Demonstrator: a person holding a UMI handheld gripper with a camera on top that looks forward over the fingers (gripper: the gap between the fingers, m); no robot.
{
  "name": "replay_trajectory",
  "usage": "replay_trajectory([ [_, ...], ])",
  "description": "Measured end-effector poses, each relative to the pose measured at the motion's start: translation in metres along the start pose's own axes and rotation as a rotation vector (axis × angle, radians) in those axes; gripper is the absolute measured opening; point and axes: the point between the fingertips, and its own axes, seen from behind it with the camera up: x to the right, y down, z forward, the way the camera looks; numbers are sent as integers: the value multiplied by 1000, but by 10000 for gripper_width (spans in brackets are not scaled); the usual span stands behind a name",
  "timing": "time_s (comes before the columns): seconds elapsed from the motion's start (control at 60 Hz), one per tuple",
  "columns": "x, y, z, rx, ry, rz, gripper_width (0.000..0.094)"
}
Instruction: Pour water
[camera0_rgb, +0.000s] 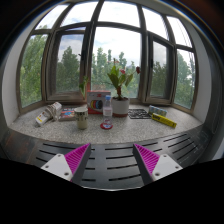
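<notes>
A clear water bottle (107, 108) with a pink base stands on the stone window sill (30, 128), well beyond my fingers. A green cup (82, 116) stands just left of it. A potted plant (121, 92) in a white pot stands behind and right of the bottle. My gripper (111, 160) is open and empty, its two magenta pads (75, 160) spread wide apart over a dark slatted surface (110, 150).
A bay window (105, 45) with trees outside curves behind the sill. A white bottle (42, 118) lies at the sill's left end. A yellow box (162, 118) and a dark flat object (139, 114) lie right of the plant.
</notes>
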Motion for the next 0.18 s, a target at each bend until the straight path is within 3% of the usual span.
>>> replay_trajectory([
  [0.183,5,-1,-12,17,9,-26,858],
])
